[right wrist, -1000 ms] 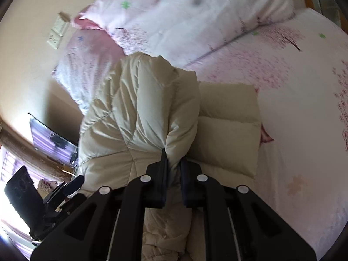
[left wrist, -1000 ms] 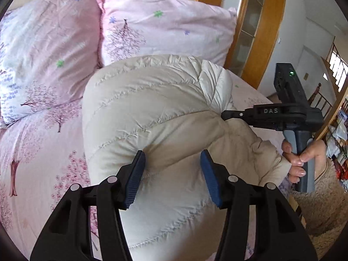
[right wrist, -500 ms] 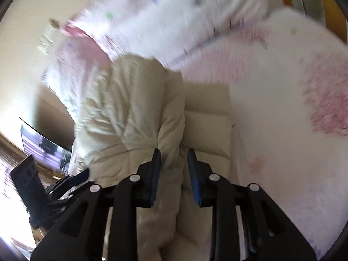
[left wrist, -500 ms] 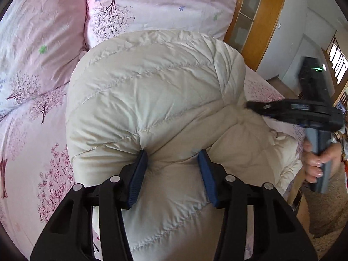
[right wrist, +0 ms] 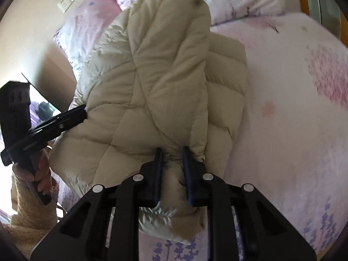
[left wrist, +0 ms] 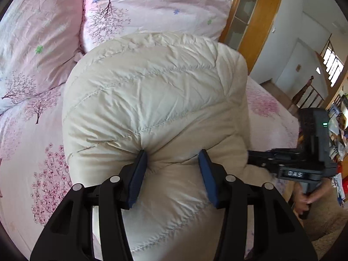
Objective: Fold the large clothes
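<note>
1. Cream quilted down jacket (left wrist: 152, 100) lies bunched on the bed (left wrist: 28, 152), filling the centre of both wrist views; its far edge reaches the pillows at the top of the frame.
2. Open bedspread lies to the right of the jacket in the right wrist view and to its left in the left wrist view.
3. Left gripper (left wrist: 173, 167) points down at the jacket, its blue fingers (left wrist: 139, 174) pressing into a thick puffed fold held between them.
4. Right gripper (right wrist: 171, 163) has a narrow bunch of jacket edge between its fingers, which have just been closing on it.
5. Each hand (right wrist: 37, 174) grasps its gripper's handle at the bed's side.
6. Two pink floral pillows (left wrist: 152, 6) sit behind; a wooden door frame (left wrist: 250, 21) stands upper right.
</note>
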### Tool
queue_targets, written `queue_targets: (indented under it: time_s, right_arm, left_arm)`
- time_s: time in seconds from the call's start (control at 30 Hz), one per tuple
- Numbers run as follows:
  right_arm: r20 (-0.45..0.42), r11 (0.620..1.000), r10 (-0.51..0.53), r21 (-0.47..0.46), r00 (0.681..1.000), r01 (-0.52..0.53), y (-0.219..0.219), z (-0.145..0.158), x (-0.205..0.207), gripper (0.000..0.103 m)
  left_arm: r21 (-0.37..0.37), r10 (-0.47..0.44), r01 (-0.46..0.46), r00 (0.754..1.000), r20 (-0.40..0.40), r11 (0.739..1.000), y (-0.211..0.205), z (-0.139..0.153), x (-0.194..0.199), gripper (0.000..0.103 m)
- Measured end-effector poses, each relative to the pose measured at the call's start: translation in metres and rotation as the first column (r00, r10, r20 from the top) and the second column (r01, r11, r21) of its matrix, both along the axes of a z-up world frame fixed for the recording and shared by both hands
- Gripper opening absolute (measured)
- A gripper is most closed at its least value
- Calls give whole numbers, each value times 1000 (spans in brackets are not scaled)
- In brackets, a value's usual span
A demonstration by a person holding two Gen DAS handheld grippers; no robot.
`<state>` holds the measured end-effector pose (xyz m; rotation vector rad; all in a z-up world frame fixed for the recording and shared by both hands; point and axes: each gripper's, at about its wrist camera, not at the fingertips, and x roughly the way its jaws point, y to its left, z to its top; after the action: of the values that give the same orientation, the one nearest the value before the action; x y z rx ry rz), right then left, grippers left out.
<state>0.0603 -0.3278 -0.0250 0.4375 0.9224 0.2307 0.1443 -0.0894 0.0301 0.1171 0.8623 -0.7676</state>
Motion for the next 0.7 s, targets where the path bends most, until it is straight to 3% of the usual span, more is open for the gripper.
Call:
queue_targets:
  time_s: [0.13, 0.2, 0.27, 0.3, 0.5, 0.63, 0.67, 0.7]
  right_arm:
    - [-15, 999, 31, 17, 999, -31, -5, 12, 2, 25]
    - [12, 994, 40, 106, 999, -41, -17, 27, 1, 51]
    - [70, 986, -23, 164, 997, 11, -38, 48, 7, 67]
    - [87, 982, -47, 184, 995, 30, -45, 58, 16, 69]
    - [57, 964, -90, 258, 994, 72, -71, 66, 80, 69]
    - [28, 944, -74, 325, 997, 61, -73, 58, 117, 69]
    - [27, 946, -78, 318, 997, 65, -71, 57, 123, 58]
    - [31, 946, -71, 319, 997, 57, -71, 56, 126, 31]
  left_arm:
    - [-97, -23, 16, 998, -65, 995, 16, 14, 5, 51]
    - [-160, -9, -4, 997, -77, 987, 33, 26, 13, 56]
    - [-175, 55, -65, 997, -61, 982, 49, 37, 28, 62]
    - [-169, 78, -87, 995, -58, 982, 54, 39, 34, 62]
    - [-64, 145, -148, 988, -42, 987, 54, 40, 82, 62]
    - [-44, 147, -149, 988, -51, 988, 45, 36, 102, 62]
    - [-44, 148, -150, 988, -49, 988, 44, 35, 104, 62]
    - [-42, 149, -151, 988, -47, 988, 42, 34, 106, 62]
